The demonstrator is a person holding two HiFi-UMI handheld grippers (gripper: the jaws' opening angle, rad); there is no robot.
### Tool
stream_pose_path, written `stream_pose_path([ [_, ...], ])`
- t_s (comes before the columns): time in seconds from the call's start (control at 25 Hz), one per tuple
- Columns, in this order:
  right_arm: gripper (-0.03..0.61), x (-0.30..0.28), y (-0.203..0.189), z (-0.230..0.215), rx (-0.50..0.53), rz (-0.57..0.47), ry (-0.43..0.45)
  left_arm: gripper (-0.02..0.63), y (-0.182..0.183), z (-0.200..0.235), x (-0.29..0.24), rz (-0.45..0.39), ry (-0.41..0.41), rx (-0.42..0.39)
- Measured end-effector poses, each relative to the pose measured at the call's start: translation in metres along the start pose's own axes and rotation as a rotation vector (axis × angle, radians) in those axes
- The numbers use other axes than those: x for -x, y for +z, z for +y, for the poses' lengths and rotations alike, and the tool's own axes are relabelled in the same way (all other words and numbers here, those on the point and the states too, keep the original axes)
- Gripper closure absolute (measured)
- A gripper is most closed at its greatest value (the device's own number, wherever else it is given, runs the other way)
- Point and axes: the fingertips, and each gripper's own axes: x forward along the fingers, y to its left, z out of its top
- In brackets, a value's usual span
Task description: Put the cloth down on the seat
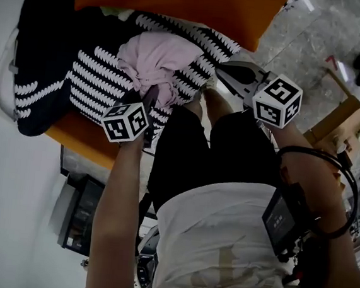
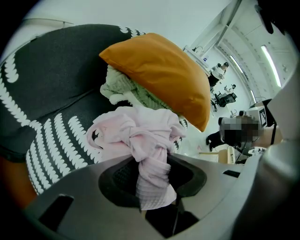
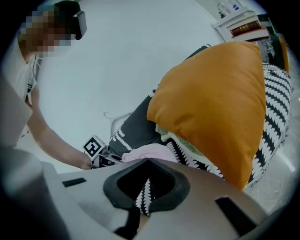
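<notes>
A crumpled pink cloth [image 1: 151, 63] lies bunched on the seat [image 1: 91, 75], which has a black cover with white scalloped stripes. My left gripper [image 1: 149, 98] is at the cloth's near edge. In the left gripper view, a twisted strip of the pink cloth [image 2: 151, 176] runs down between the jaws of the left gripper [image 2: 151, 161], which is shut on it, while the rest of the cloth rests on the seat [image 2: 51, 136]. My right gripper [image 1: 224, 70] hovers just right of the cloth, over the seat's edge. The right gripper [image 3: 148, 161] has its tips together and holds nothing.
An orange cushion [image 1: 181, 1] leans at the back of the seat, over a pale green knitted item [image 2: 123, 91]. The orange seat edge [image 1: 79, 137] shows below the cover. A white wall is to the left, and a speckled floor [image 1: 317, 39] with a wooden frame is to the right.
</notes>
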Motion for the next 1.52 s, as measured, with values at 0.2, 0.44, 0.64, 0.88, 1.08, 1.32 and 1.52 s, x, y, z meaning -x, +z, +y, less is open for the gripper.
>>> stream_pose_path([
  [0.2,0.561,-0.003,-0.013,-0.006,-0.023,0.018,-0.001,0.446,0.011,0.007,-0.013,0.003,0.018,-0.086],
  [0.44,0.563,-0.006,-0.025,-0.018,-0.053,0.025,-0.014,0.446,0.034,0.018,-0.038,0.023,0.049,-0.189],
  [0.64,0.561,-0.007,-0.033,-0.025,-0.071,0.017,-0.016,0.443,0.044,0.031,-0.06,0.042,0.073,-0.269],
  [0.88,0.563,-0.003,-0.038,-0.038,-0.098,-0.001,-0.047,0.434,0.029,0.053,-0.077,0.106,0.084,-0.274],
  [1.08,0.563,0.012,-0.044,-0.043,-0.116,-0.017,-0.065,0.422,0.019,0.047,-0.082,0.158,0.116,-0.276],
  [1.32,0.561,0.014,-0.053,-0.043,-0.12,-0.011,-0.064,0.399,0.02,0.046,-0.086,0.173,0.147,-0.267],
  [1.52,0.562,0.021,-0.068,-0.043,-0.124,0.001,-0.064,0.363,0.018,0.043,-0.085,0.132,0.167,-0.245],
])
